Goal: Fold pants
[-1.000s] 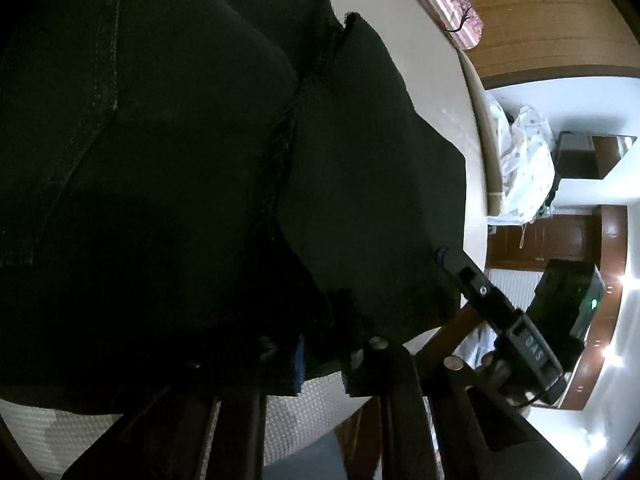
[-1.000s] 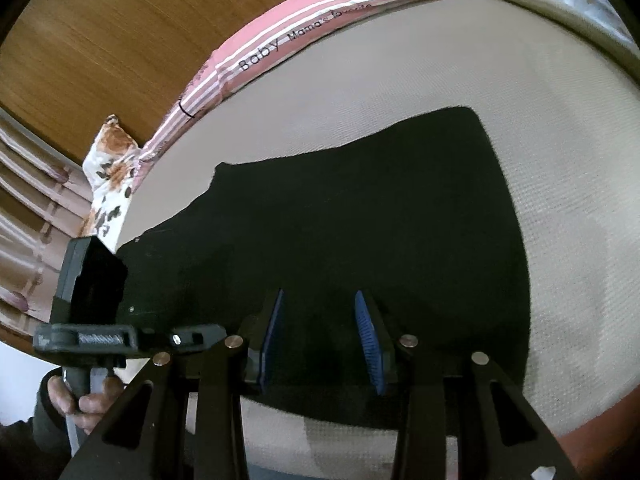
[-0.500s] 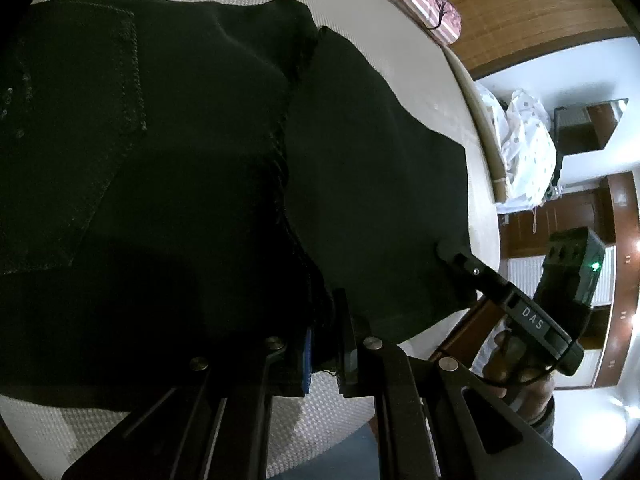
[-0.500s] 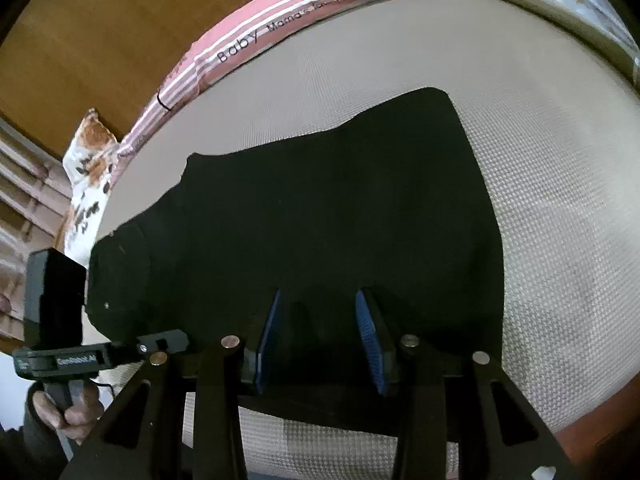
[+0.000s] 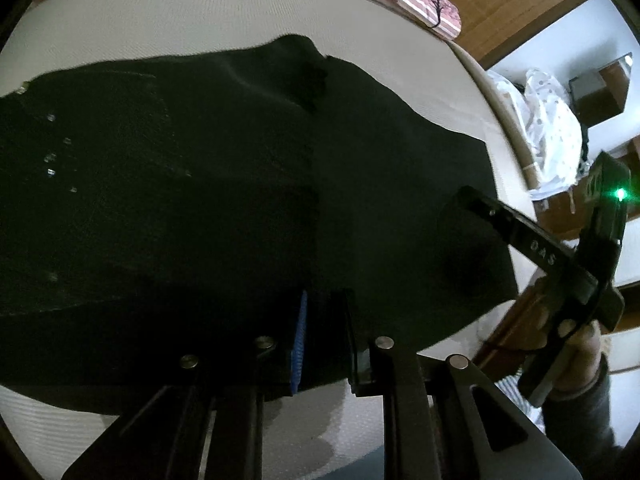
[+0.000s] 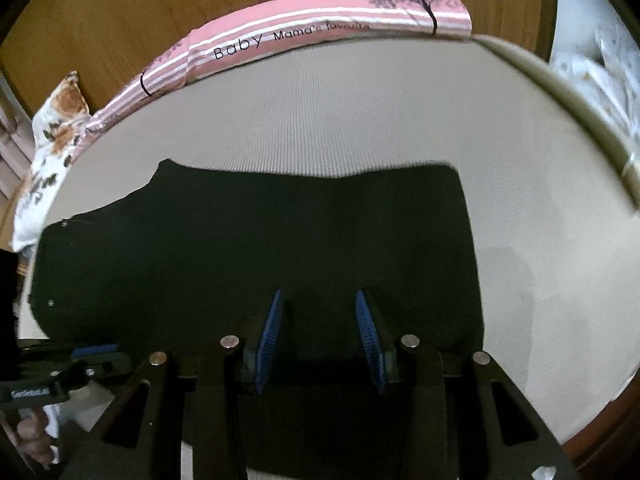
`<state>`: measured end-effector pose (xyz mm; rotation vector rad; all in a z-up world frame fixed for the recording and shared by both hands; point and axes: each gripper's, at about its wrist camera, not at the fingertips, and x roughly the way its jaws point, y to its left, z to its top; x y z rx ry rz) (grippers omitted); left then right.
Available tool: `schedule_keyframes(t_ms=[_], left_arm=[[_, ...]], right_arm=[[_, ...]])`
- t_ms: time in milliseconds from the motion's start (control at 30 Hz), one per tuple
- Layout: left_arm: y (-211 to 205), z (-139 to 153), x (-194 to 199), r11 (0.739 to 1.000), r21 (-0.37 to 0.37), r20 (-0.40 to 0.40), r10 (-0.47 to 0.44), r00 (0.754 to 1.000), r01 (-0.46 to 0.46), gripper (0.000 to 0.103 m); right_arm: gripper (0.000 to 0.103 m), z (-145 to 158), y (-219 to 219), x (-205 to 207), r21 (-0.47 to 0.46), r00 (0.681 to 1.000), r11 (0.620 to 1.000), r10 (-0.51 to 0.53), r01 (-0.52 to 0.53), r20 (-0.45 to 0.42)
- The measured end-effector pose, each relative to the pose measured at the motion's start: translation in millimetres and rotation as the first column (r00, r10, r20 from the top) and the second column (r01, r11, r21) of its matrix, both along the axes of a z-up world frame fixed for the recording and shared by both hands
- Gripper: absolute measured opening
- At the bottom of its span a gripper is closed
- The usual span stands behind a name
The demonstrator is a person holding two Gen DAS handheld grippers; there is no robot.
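Note:
Black pants [image 5: 200, 200] lie flat across the cream mattress [image 5: 200, 20], with a pocket seam and rivets at the left. My left gripper [image 5: 324, 340] is over their near edge. Its jaws are opening: a gap shows between the blue pad and the other finger, with the cloth lying loose in it. My right gripper [image 6: 320, 332] stands open over the pants [image 6: 280, 240] near their right end, pads apart and dark cloth below them. In the left wrist view the right gripper [image 5: 472, 204] reaches over the pants' right edge. The left gripper [image 6: 92, 356] shows low left in the right wrist view.
A pink striped roll printed "Baby" [image 6: 300, 36] lies along the wooden headboard [image 6: 120, 8], a floral pillow [image 6: 52, 128] at its left end. A white spotted bundle [image 5: 548, 136] sits past the mattress's right side. A hand [image 5: 576, 360] holds the right gripper.
The left gripper's jaws, shut on the pants' near edge before, have parted. Both views have rolled, and the pants now lie flatter and more level. The right jaws kept their gap.

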<state>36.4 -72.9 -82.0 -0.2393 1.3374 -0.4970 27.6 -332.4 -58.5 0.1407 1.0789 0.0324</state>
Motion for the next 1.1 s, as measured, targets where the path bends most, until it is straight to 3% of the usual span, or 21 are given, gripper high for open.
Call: schedule_keyframes(t_ms=[300,533,667,733,867,967,1100], left_arm=[[-13,1,-6,0.995,0.093,0.111,-0.057,0.992,0.047,0.018],[-6,3,-11,0.994,0.096,0.163,-0.061,0.985,0.046,0.019],[22,11,-14,0.999,0.038,0.190,0.003,0.982,-0.010,0.028],[43,19,-16,0.998,0.019,0.215,0.054,0.975,-0.060,0.042],[88,34,-21,0.987,-0.006,0.252,0.155,0.955,-0.159,0.045],[129,41,-25,0.966,-0.015,0.248,0.254,0.935,-0.258,0.046],[191,45,-34,0.909,-0.059,0.213,0.415,0.884,-0.413,0.047]], right_arm=[[0.037,-11,4,25,-0.130,1.000,0.992,0.002,-0.001,0.007],[0.042,-11,5,39,-0.149,1.000,0.989,0.025,-0.026,-0.006],[0.042,-10,18,41,-0.146,0.998,0.988,0.058,-0.059,-0.010],[0.042,-11,27,43,-0.147,0.997,0.986,0.078,-0.079,-0.011],[0.042,-11,50,51,-0.132,0.993,0.984,0.118,-0.118,-0.012],[0.042,-11,72,62,-0.130,0.989,0.980,0.151,-0.151,-0.009],[0.042,-9,95,78,-0.130,0.985,0.976,0.173,-0.172,-0.009]])
